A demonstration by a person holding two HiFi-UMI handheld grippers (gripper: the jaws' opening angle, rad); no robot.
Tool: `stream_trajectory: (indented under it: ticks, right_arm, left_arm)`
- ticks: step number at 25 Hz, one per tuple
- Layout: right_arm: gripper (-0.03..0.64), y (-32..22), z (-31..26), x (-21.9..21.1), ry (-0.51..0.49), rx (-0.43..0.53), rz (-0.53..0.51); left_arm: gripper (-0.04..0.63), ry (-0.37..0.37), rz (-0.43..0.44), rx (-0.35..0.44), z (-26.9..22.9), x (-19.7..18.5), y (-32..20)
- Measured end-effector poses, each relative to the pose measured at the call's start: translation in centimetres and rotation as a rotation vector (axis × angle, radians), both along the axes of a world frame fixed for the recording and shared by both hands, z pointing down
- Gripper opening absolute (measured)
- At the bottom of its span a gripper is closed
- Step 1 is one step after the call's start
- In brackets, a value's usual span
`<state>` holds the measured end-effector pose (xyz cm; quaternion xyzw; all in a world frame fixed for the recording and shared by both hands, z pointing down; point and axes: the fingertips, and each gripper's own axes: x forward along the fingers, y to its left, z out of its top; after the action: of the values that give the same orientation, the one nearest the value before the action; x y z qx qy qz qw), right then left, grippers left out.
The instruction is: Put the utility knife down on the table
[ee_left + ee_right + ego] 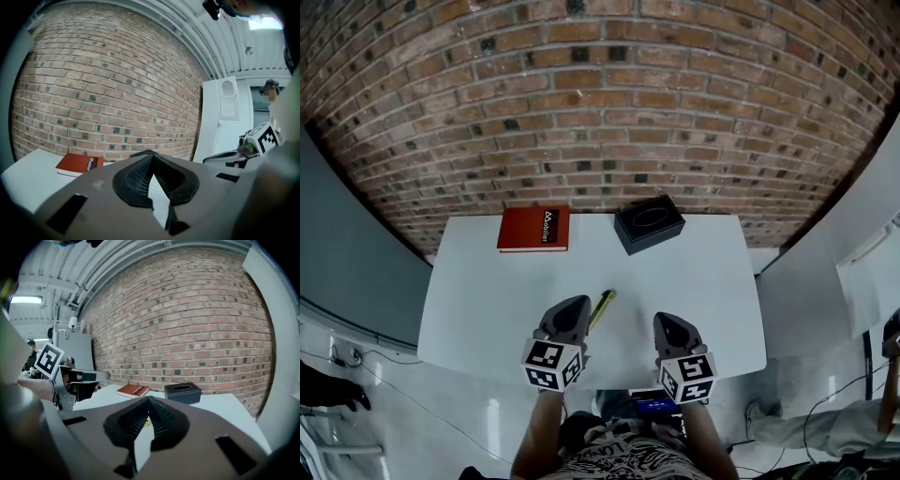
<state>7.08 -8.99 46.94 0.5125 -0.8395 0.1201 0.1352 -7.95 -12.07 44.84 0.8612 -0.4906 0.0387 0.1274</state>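
The utility knife [601,307], yellow and black, lies flat on the white table [487,300], pointing away from me. It sits just right of my left gripper [574,306], outside the jaws. That gripper [151,155] is shut, tips meeting on nothing. My right gripper [667,322] hovers a hand's width to the knife's right, also shut and empty [148,399]. In the right gripper view a small yellow bit of the knife [146,423] shows through the gap behind the closed tips.
A red book [534,228] lies at the table's far left edge and a black box [649,223] with an oval top opening stands to its right, both against the brick wall [600,103]. White cabinets [229,117] stand to the right.
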Motion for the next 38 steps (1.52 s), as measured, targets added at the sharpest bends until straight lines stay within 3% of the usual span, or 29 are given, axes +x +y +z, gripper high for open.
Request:
stream_trajectory:
  ticks: [6, 15, 38]
  right_arm:
    - [0.0, 0.9, -0.5, 0.1, -0.002, 0.011, 0.005]
    - [0.0, 0.8, -0.9, -0.3, -0.005, 0.023, 0.011]
    - [0.0, -0.1, -0.3, -2.0, 0.015, 0.005, -0.009]
  left_arm:
    - [0.015, 0.043, 0.001, -0.003, -0.6, -0.4, 1.1]
    - [0.015, 0.017, -0.002, 0.001, -0.5, -1.0, 1.2]
    - [0.015, 0.053, 0.004, -0.022, 0.5, -2.4, 0.3]
